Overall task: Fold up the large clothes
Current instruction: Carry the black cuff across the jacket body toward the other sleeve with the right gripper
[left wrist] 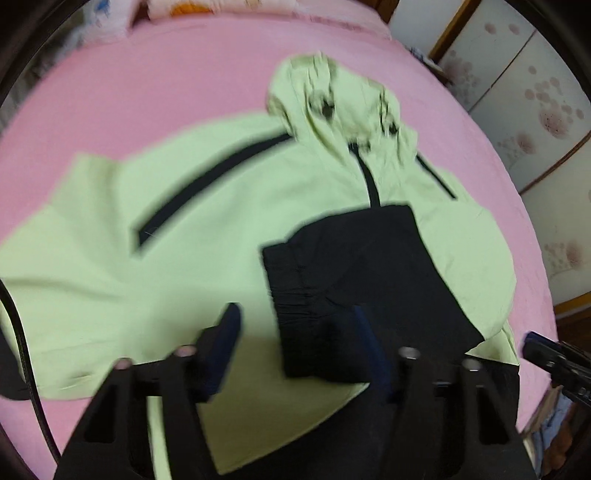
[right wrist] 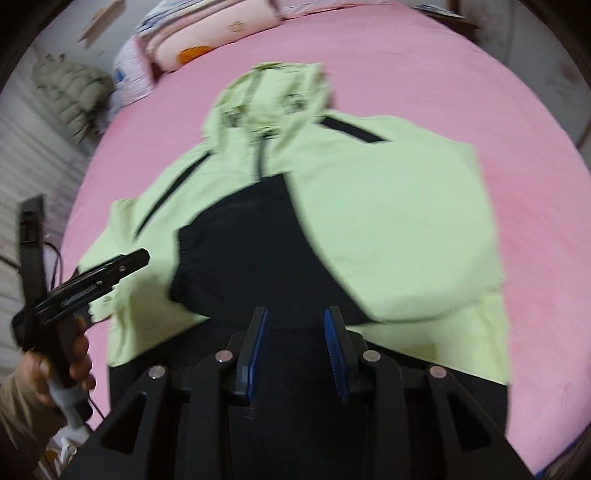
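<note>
A light green hooded jacket with black stripes lies flat on the pink bed, hood at the far end; it also shows in the right wrist view. One sleeve is folded across the front, its black cuffed end lying on the chest, seen too in the right wrist view. My left gripper hovers open over the jacket's lower part, beside the black cuff. My right gripper is open above the black hem, holding nothing. The left gripper also appears in the right wrist view, held by a hand.
The pink bed sheet surrounds the jacket. Pillows lie at the head of the bed. A padded grey coat sits at the far left. Floral wardrobe doors stand to the right of the bed.
</note>
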Available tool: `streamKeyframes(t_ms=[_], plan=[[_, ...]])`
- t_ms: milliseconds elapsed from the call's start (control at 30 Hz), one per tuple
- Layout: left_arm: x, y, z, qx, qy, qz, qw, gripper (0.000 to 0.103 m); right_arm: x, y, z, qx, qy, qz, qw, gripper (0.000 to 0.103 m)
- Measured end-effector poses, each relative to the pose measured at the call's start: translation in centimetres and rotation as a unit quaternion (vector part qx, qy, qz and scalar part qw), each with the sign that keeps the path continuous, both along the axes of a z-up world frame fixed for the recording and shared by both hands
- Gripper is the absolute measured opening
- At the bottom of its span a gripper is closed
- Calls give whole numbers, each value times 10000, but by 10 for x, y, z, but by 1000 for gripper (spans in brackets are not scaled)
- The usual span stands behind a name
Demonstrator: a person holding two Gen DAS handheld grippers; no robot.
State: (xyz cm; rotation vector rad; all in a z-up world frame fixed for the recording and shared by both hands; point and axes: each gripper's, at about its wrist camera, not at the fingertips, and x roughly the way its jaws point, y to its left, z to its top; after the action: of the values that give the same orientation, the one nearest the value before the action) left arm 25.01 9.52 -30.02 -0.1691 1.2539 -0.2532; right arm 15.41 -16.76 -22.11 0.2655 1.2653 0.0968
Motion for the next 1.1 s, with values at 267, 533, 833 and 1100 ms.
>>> streamKeyframes(t_ms=[267, 533, 833, 1100], plan=[[15, -15, -50, 3, 452, 254, 9987, 55, -24, -55, -27, -89, 165, -643, 9978, 31], [16, -78, -26, 1488, 245, -136, 9885, 22, -27, -64, -34, -174, 189, -549, 9982, 31], [9, -58, 69, 1025, -871, 270, 9905, 22, -15, -110, -60, -318, 285, -767, 9961, 31], [39, -55, 14, 1426, -656, 484, 9864, 24, 15, -130, -94, -971, 378, -767, 9916, 31]])
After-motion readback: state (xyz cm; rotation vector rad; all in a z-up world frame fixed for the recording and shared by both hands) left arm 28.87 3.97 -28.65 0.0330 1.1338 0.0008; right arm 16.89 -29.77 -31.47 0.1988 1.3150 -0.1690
